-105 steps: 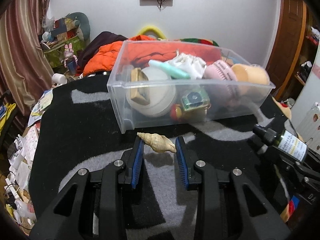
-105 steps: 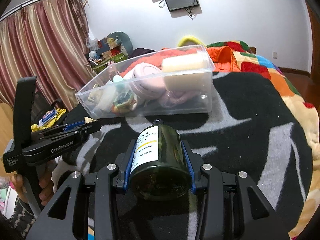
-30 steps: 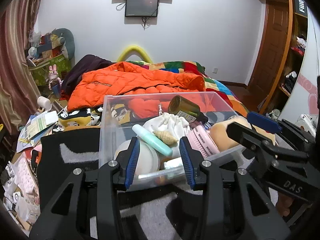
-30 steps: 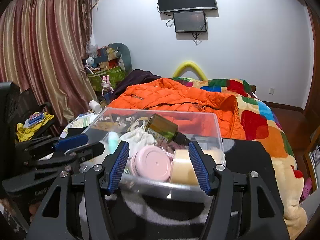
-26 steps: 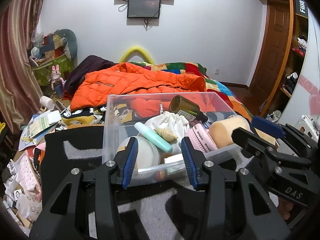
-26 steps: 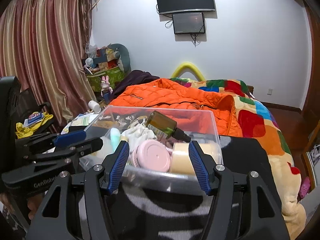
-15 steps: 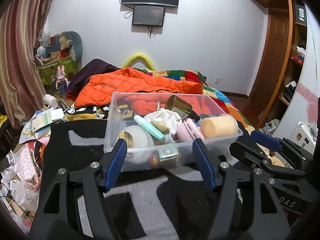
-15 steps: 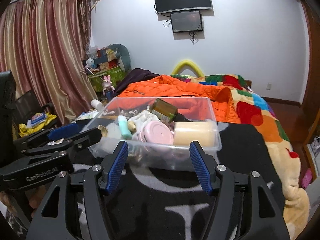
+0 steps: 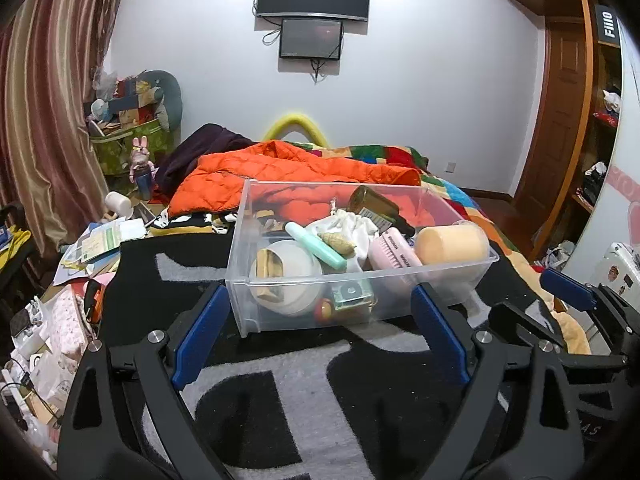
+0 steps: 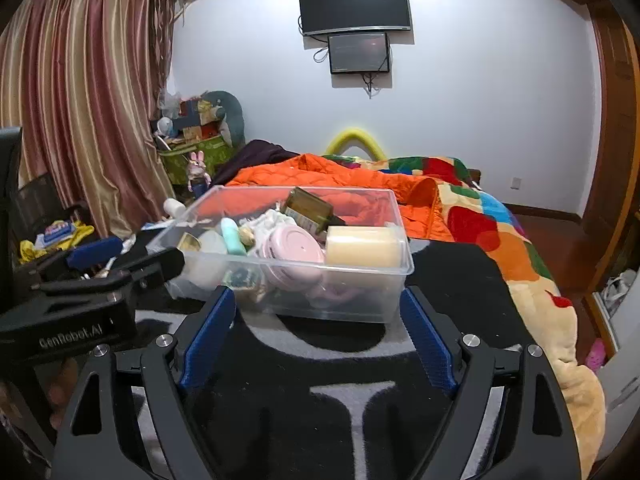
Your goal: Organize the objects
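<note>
Left wrist view
Left gripper (image 9: 320,336): jaws apart and opening, nothing between the pads — only the black-and-grey blanket (image 9: 280,392) shows under the gap.
Clear bin (image 9: 360,300): straight ahead of the claw, just beyond the fingertips, resting on the blanket.
Seashell (image 9: 338,241): inside the bin, ahead and above the claw centre, lying on a white cloth pouch (image 9: 352,226) beside a mint tube (image 9: 314,244).
Brown bottle (image 9: 376,204): inside the bin, toward its far side, tilted with the cap end pointing right of the claw.
Other contents: pink brush (image 9: 394,250) and cream cylinder (image 9: 452,240) ahead-right; white round container (image 9: 296,268) ahead-left.
Right gripper (image 9: 568,292): visible at the claw's right, one blue pad showing.

Right wrist view
Right gripper (image 10: 318,336): jaws apart and opening, empty.
Clear bin (image 10: 340,304): directly ahead of the claw, spanning both fingertips and more.
Brown bottle (image 10: 310,208): in the bin, ahead and slightly left of centre, leaning over the other items.
Left gripper (image 10: 120,260): at the claw's left, near the bin's left end.

Progress
Done: shell and bottle both lie in the bin — neither claw carries anything.
Left: no loose item shows on the blanket near either claw; judged near completion, though the clutter to the far left may or may not belong to the task.
</note>
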Available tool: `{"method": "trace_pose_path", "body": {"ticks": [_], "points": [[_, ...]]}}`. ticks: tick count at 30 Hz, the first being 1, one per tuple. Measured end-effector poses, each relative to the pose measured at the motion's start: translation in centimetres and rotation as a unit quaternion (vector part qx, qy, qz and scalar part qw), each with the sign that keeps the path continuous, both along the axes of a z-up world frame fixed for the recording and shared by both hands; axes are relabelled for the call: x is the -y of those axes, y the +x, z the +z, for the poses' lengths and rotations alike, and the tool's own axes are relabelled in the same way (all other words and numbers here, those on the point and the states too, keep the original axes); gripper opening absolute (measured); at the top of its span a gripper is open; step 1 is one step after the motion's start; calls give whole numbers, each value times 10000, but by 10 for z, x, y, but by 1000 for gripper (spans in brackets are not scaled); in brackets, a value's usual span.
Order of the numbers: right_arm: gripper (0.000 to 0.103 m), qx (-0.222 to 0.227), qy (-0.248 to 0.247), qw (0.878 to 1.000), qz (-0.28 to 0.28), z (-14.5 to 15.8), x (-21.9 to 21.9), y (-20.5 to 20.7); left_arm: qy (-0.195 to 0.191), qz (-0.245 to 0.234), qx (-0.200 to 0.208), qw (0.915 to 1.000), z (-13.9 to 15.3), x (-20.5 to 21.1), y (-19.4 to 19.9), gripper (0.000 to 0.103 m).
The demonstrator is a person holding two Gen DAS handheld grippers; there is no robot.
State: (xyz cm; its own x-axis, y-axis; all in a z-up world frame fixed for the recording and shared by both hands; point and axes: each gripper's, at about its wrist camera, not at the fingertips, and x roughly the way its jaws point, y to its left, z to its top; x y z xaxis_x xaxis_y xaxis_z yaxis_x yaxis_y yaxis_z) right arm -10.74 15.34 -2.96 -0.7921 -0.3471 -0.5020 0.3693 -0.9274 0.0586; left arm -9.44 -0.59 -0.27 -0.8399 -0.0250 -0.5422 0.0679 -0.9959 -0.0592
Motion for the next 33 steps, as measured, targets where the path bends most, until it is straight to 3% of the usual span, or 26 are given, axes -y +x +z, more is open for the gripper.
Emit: {"method": "trace_pose_path", "body": {"ticks": [33], "points": [[82,95,-25,10000,10,-7,-3,0,-23,-62,169,9998,-12,-7,1,93]]}}
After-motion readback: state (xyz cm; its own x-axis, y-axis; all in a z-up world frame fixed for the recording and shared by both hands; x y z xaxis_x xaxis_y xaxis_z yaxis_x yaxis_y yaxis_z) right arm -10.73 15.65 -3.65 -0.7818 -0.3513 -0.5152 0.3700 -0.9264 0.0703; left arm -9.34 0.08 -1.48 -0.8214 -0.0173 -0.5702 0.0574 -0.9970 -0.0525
